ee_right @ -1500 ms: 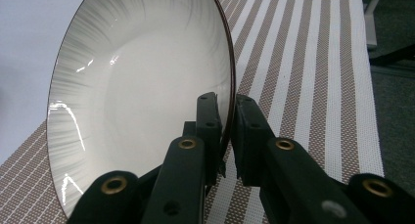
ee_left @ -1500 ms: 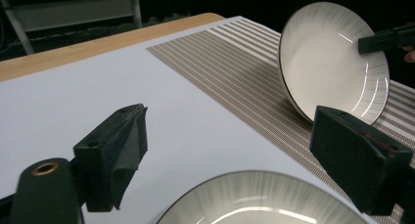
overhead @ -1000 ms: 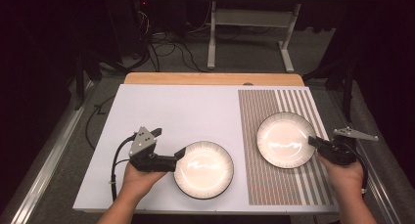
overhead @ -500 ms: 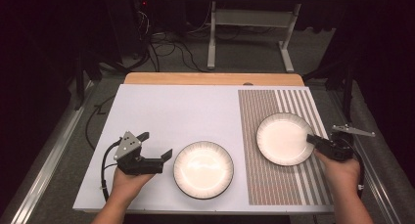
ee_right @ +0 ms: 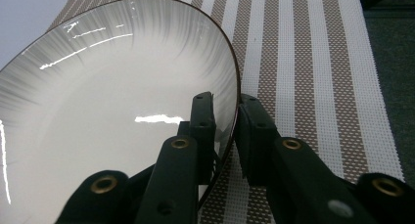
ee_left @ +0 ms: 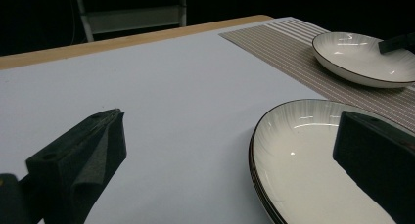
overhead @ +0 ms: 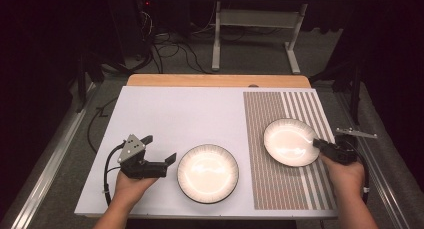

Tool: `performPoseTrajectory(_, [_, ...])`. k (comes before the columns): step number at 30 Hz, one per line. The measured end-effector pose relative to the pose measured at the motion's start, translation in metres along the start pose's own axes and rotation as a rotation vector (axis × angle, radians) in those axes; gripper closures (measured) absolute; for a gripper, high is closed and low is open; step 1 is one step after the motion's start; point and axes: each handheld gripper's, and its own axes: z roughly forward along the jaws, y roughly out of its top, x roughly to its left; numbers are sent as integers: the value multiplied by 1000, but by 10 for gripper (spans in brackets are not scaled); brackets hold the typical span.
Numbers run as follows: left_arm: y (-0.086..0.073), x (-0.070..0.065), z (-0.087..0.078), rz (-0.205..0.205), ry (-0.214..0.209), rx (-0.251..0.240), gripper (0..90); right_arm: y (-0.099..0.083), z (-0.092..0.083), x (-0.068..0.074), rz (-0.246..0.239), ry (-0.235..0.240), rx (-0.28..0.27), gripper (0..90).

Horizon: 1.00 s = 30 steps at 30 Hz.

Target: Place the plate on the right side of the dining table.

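Observation:
Two white plates with dark rims lie on the table. The near plate (overhead: 208,173) (ee_left: 313,170) rests on the white board. My left gripper (overhead: 159,149) (ee_left: 230,131) stands open just left of that plate, a small gap away, with nothing between its jaws. The far plate (overhead: 290,141) (ee_left: 362,57) (ee_right: 112,101) sits on the striped mat (overhead: 280,189) (ee_right: 313,62). My right gripper (overhead: 320,144) (ee_right: 225,104) is shut on the far plate's right rim, one jaw inside the plate and one outside.
The white board (overhead: 175,119) covers the left of the table, with a wooden strip (overhead: 215,80) along its far edge. A metal stand and cables lie on the dark floor beyond the table. The table's right edge runs close to my right hand (overhead: 345,176).
My left gripper has drawn back to the left from the near plate's rim and now stands apart from it with wide jaws. The right gripper and both plates have stayed put.

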Motion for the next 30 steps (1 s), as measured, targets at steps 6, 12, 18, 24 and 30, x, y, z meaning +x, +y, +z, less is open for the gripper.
performPoseTrajectory(6, [-1,-2,-1,17,2,1,6,-2,2,-1,-21,-7,8,777])
performPoseTrajectory(12, [-1,-2,-4,14,4,-8,5,-1,-12,9,-118,-69,-69,598])
performPoseTrajectory(18, [-2,-1,-8,17,15,-21,3,-2,-35,49,-238,49,-190,393])
performPoseTrajectory(24, [-1,-1,-13,23,19,-31,1,-6,-42,91,-339,172,-239,206])
performPoseTrajectory(30, [-1,-8,-19,52,15,-54,1,-18,-53,135,-404,263,-300,22])
